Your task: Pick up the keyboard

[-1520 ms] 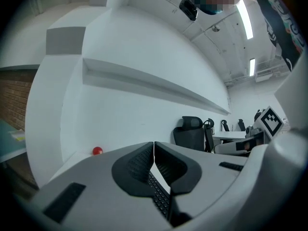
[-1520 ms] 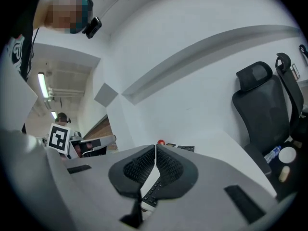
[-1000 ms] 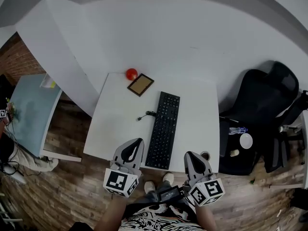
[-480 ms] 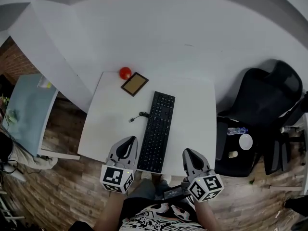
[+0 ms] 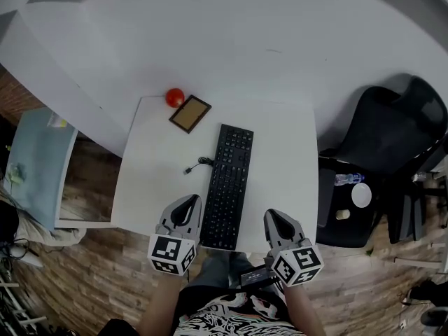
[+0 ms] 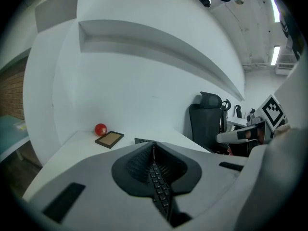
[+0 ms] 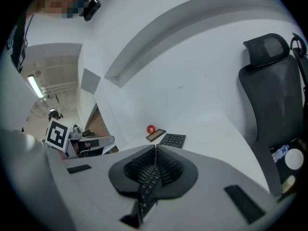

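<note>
The keyboard (image 5: 227,187) lies flat on the white table (image 5: 157,187), running lengthwise from the centre of the head view down to the table's near edge. Its short cable (image 5: 198,164) curls loose on the tabletop just to the left of it. Towards the upper left of the table, well apart from the keyboard, sit a small framed board (image 5: 190,113) and a red ball (image 5: 174,97). A black office chair (image 5: 381,152) stands off the table at the right of the frame.

The left tongs (image 5: 187,203) hover at the lower left of the keyboard's near end and the right tongs (image 5: 273,215) at its lower right. Neither touches it. In each gripper view the ribbed pads meet, so both tongs are closed and hold nothing.

The lift has not begun, and several things could spoil it:
- **Closed tongs:** they would probably only nudge the keyboard along the smooth top, so they need to part first.
- **Grip at the near end only:** the long body would likely droop or twist out of the pads.
- **Uneven hands:** the keyboard could tip.
- **Trailing cable:** it may drag across the table as the keyboard rises.
</note>
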`<state>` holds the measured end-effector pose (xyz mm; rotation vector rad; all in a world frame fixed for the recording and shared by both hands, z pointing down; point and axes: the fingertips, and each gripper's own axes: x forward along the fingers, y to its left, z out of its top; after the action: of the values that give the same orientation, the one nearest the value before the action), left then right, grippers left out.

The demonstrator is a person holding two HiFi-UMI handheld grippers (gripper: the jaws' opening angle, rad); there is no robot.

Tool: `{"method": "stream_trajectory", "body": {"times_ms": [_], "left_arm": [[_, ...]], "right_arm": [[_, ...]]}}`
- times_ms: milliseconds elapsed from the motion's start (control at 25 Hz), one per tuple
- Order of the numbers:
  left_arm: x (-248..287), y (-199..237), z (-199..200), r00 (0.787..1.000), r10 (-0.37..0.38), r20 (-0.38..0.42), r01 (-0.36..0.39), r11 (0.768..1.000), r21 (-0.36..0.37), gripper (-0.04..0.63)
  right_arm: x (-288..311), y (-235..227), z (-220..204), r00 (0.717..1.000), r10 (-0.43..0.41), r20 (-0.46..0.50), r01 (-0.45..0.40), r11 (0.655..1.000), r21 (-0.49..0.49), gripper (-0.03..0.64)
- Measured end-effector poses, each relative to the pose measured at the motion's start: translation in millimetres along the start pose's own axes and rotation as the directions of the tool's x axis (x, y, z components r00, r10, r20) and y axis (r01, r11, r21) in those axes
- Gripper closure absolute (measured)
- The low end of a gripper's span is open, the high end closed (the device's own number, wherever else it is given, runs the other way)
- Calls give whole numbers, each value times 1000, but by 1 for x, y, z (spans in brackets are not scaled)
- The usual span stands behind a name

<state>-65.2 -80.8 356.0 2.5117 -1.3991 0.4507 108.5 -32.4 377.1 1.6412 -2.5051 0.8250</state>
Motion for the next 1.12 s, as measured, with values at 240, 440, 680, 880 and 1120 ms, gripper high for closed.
{"method": "stream_trajectory", "body": {"times_ms": [240, 440, 680, 880, 1120], "left_arm": [[18, 3, -20, 996, -57, -74, 55, 998, -32, 573], [29, 13, -32, 991, -73, -113, 67, 996, -52, 572], [44, 20, -50, 980, -106, -166, 97, 993, -62, 572], [56, 24, -68, 965, -152, -212, 134, 986, -95, 572], [69, 25, -86, 940, -199, -276, 186, 980, -70, 572]], "right_arm": [[16, -11, -12, 999, -33, -37, 34, 999, 13, 584], [30, -14, -23, 996, -54, -74, 56, 998, 18, 584], [48, -18, -47, 987, -65, -144, 71, 997, 34, 584], [61, -25, -64, 978, -75, -192, 89, 994, 64, 584], [72, -34, -83, 966, -76, -247, 103, 990, 101, 584]]}}
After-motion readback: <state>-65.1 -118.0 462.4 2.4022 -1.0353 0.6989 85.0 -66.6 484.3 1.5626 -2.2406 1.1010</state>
